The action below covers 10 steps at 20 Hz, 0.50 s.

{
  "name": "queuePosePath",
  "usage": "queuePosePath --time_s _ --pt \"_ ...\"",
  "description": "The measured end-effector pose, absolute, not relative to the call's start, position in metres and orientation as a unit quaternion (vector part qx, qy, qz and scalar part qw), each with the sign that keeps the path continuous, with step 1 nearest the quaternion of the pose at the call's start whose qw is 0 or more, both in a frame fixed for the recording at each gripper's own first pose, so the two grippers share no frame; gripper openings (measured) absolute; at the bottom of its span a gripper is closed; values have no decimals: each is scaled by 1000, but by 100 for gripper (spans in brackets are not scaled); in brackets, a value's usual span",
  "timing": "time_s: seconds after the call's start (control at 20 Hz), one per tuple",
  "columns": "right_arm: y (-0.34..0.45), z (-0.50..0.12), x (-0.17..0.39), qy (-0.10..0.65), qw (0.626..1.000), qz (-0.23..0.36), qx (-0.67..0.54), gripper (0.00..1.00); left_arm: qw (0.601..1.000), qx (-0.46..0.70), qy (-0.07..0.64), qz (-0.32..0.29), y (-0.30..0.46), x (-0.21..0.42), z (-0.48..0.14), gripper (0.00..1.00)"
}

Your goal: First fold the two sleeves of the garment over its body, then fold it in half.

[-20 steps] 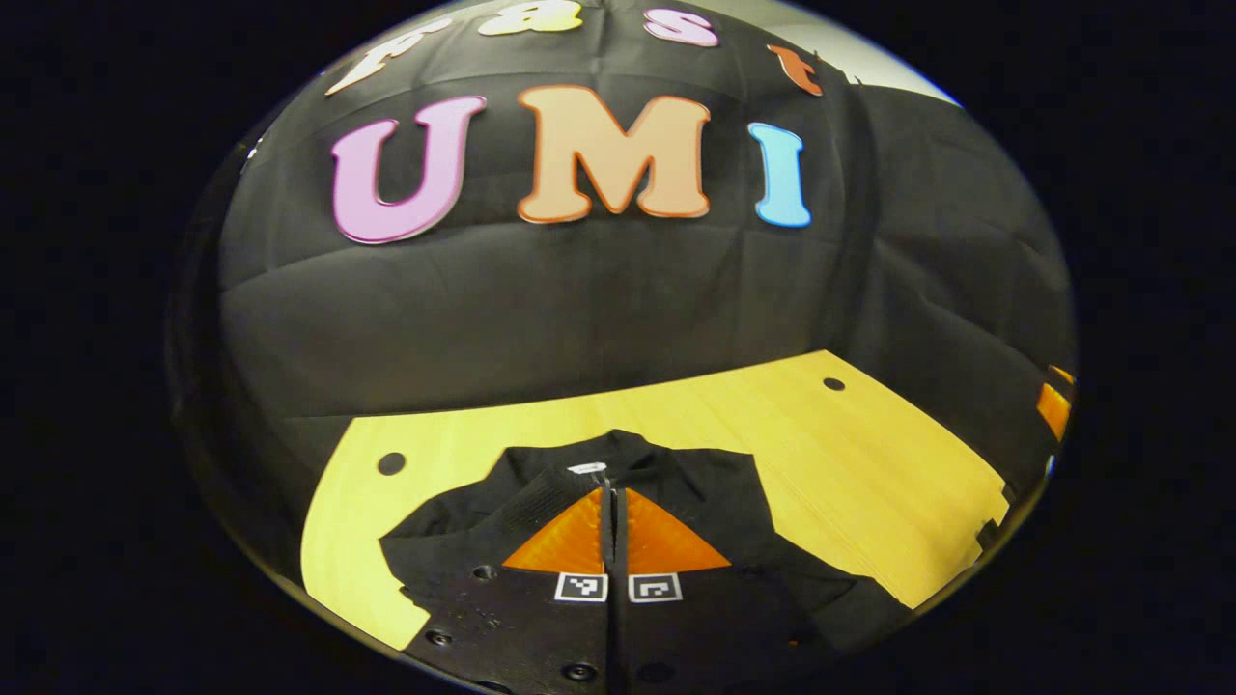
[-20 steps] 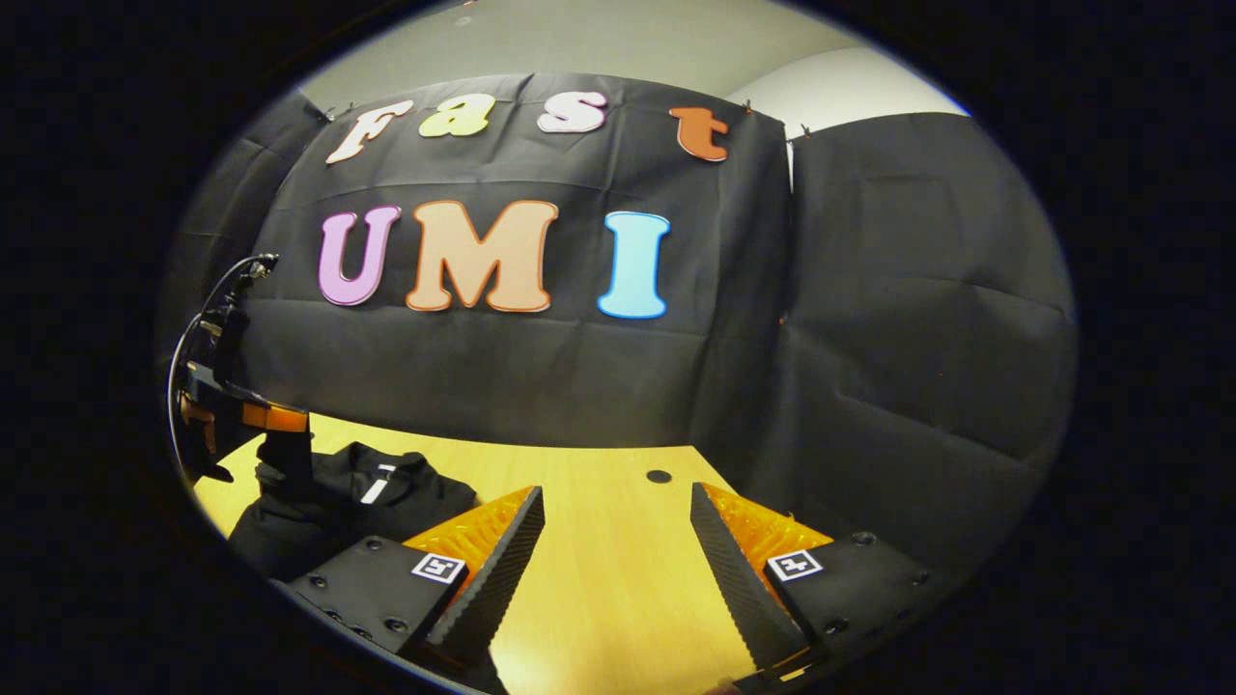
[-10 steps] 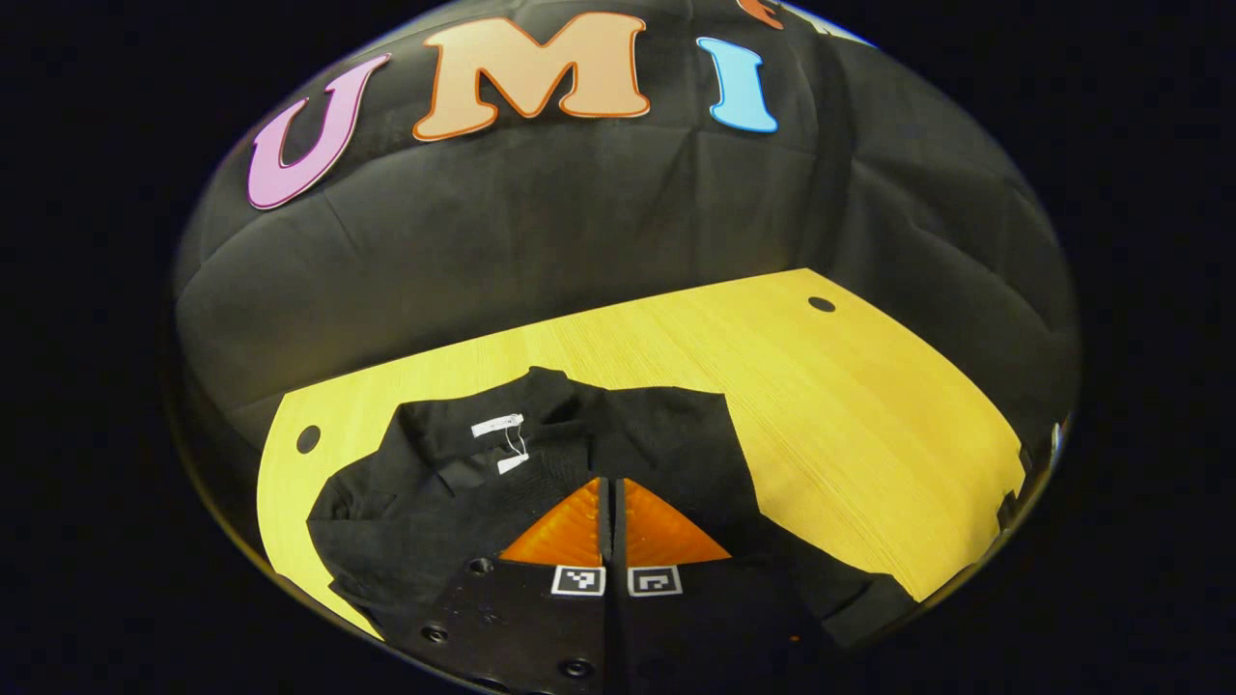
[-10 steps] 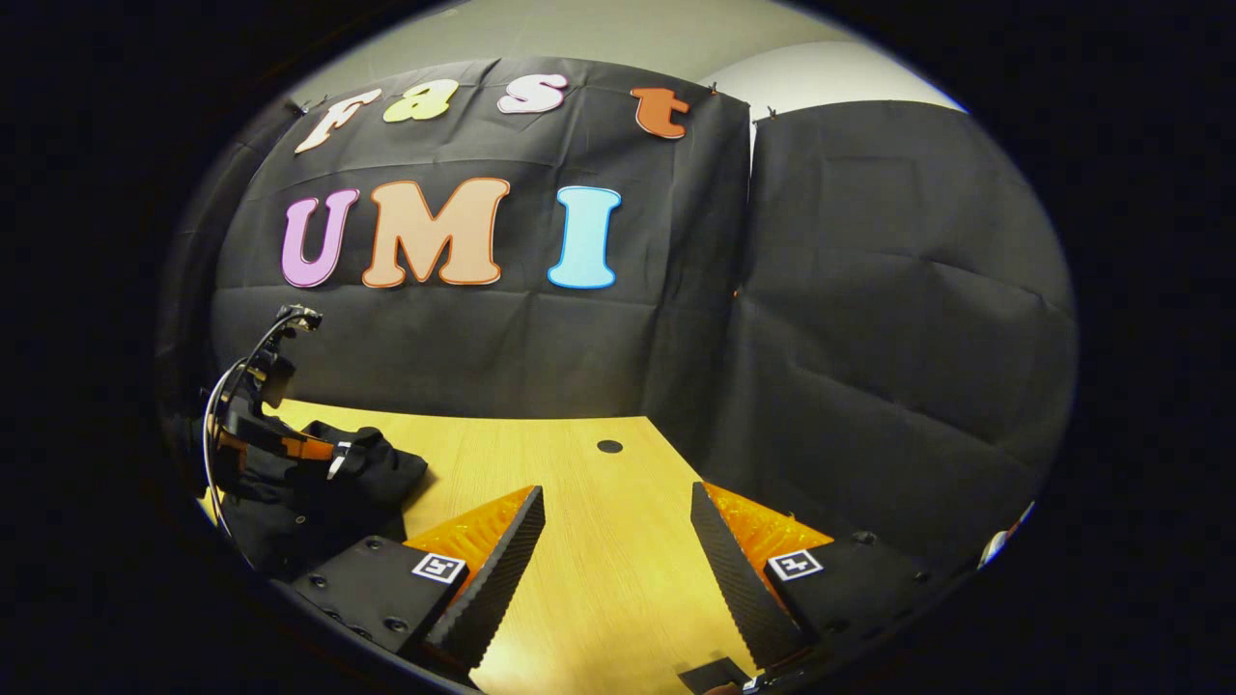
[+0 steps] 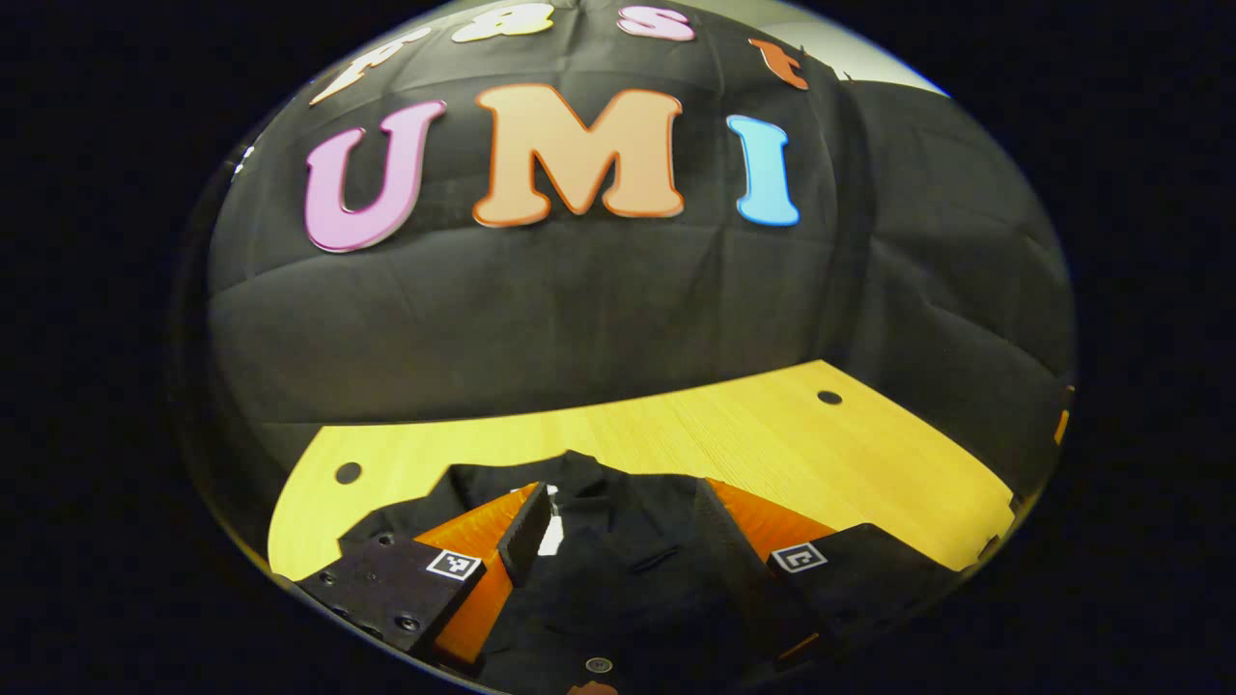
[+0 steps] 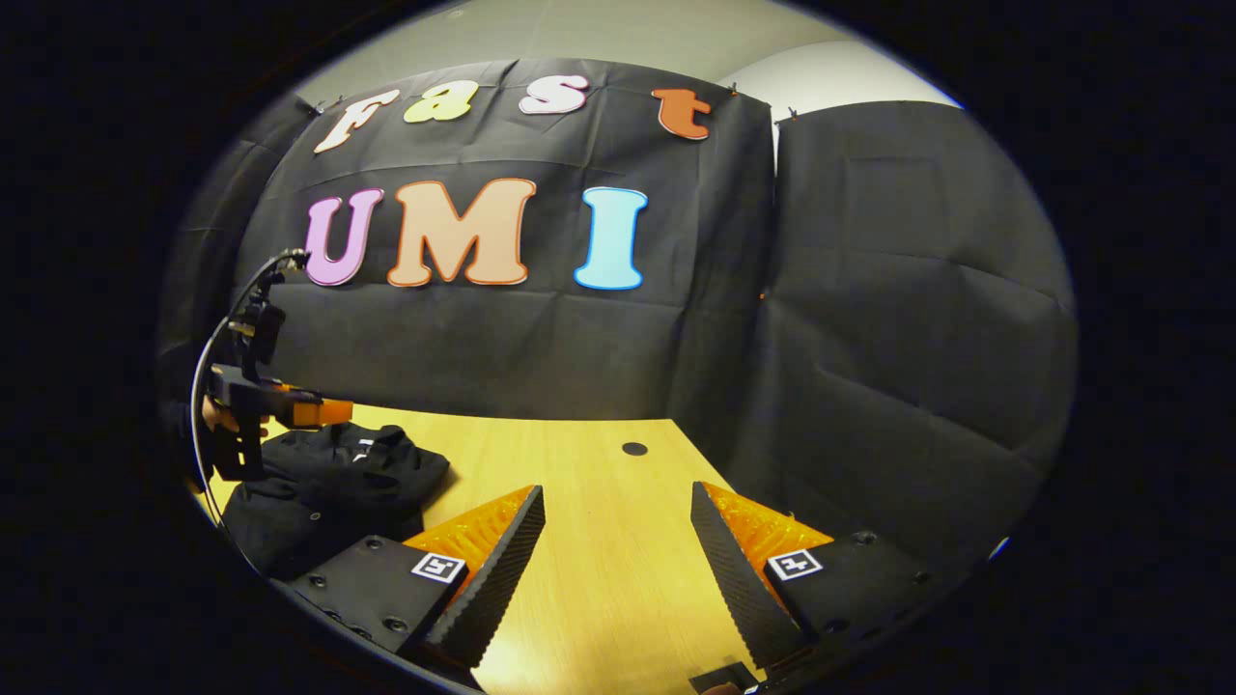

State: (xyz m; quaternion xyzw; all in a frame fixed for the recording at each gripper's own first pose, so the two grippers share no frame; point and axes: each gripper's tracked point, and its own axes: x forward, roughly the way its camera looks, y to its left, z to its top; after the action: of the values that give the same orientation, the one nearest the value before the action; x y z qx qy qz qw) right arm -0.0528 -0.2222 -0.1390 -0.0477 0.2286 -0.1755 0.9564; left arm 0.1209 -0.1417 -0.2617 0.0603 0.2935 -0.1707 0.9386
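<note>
Left gripper view. Left tool (image 5: 618,526) released, fingers spread wide, gripping nothing. It hangs just above the black garment (image 5: 599,569), which lies bunched on the near left part of the yellow bench (image 5: 869,463). A white tag (image 5: 550,536) shows in the cloth beside the left finger. The garment reads as a compact dark heap; sleeves cannot be told apart from the body, so how far the folding stands is unclear. A round hole (image 5: 828,397) in the bench sits far right, another (image 5: 348,473) far left.

Right gripper view. Right tool (image 6: 618,560) also released, fingers parted over bare bench (image 6: 599,483), well apart from the garment (image 6: 328,483), which lies to its left. The left tool (image 6: 290,415) shows farther off at the left, above the heap, with a hand (image 6: 208,415) on its grip and a cable (image 6: 222,328) arching over it.

Judgement on the step: the heap likely needs a fresh hold. Best to come down on a single free edge of cloth rather than the thick middle, pinch only one layer, and lift just enough to carry it across without dragging the whole pile. The right tool should come across to pin or take the opposite edge, so the fold lands flat and square.
</note>
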Motion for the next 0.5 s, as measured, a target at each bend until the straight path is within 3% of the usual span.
queuePosePath --time_s 0.3,0.5 --pt "-183 -150 -32 220 973 -69 -32 99 964 68 245 -76 -49 72 -190 93" --pt "-150 -161 -45 230 972 -36 -24 98 962 75 262 -35 6 10 -183 93"
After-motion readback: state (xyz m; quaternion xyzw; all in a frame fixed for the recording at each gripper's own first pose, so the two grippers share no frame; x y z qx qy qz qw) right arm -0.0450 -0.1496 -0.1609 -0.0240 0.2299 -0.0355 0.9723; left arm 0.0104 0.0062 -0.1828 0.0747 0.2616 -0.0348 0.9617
